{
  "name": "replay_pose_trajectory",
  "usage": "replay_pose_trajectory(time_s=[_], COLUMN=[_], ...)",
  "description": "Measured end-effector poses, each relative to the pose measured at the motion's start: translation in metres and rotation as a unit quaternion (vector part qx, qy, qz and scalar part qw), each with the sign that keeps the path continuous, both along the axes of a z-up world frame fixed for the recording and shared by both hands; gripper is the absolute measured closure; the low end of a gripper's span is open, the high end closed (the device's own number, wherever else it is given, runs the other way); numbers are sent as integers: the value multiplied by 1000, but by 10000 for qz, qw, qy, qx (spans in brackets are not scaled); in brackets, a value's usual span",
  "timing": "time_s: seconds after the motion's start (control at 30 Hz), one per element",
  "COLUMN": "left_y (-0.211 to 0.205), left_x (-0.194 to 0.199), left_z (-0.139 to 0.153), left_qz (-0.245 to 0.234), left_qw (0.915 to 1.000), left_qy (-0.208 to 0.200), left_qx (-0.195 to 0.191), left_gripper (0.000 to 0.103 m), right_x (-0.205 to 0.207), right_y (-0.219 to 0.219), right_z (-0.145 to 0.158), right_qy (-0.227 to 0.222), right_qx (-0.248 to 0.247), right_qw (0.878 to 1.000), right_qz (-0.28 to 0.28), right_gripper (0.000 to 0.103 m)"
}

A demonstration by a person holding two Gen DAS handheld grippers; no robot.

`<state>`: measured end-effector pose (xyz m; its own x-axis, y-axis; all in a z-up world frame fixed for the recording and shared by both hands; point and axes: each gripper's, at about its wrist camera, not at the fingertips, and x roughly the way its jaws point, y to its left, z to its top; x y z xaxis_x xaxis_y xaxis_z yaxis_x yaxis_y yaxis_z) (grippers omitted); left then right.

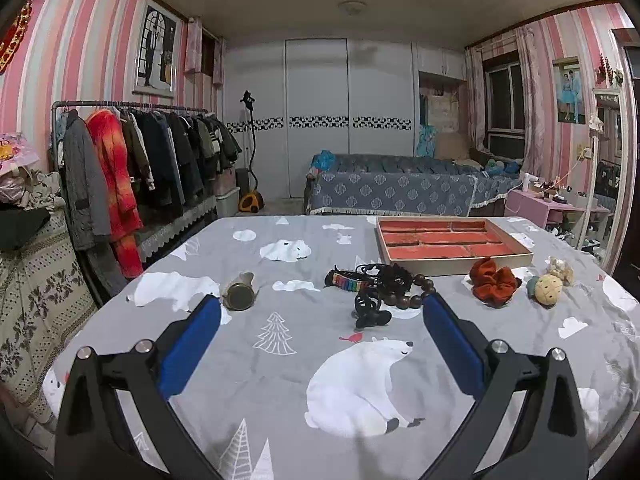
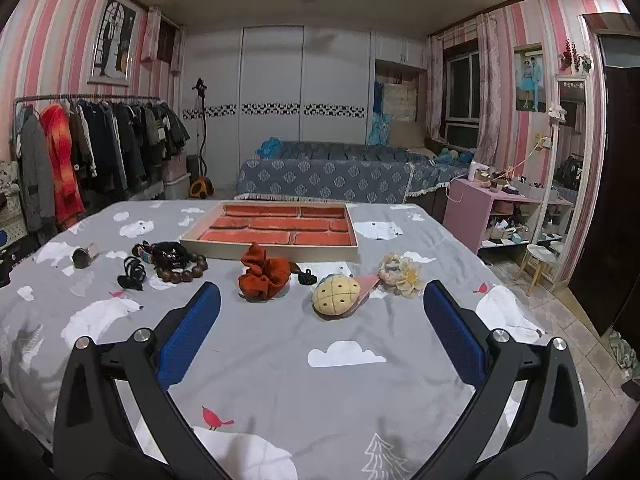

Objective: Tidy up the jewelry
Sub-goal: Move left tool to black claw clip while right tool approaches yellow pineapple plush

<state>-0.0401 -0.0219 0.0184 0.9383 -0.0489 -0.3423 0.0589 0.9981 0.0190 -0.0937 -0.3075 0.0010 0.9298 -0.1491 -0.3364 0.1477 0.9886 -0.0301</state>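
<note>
Both the left tool (image 1: 321, 312) and right tool (image 2: 322, 300) are spread wide, holding nothing; the partitioned tray (image 2: 272, 249) sits empty.

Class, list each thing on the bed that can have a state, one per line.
Tray: compartments empty.
Orange scrunchie: loose on the cover.
Wooden bead bracelet: outside tray.
Left hand-held gripper: open, holding nothing.
Right hand-held gripper: open, holding nothing.
</note>
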Motion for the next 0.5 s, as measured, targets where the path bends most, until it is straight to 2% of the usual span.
replay_pose_trajectory(time_s=[0.5], left_y=[6], left_x=[-62], left_z=[17], left_qz=[3], left_qw=[9997], left_qy=[-209], left_qx=[-138], left_gripper=[4], right_x=[-75], right_y=[11], right_z=[23], right_qy=[-446], right_qx=[-57], right_qw=[9989], right_qz=[110], right_gripper=[4])
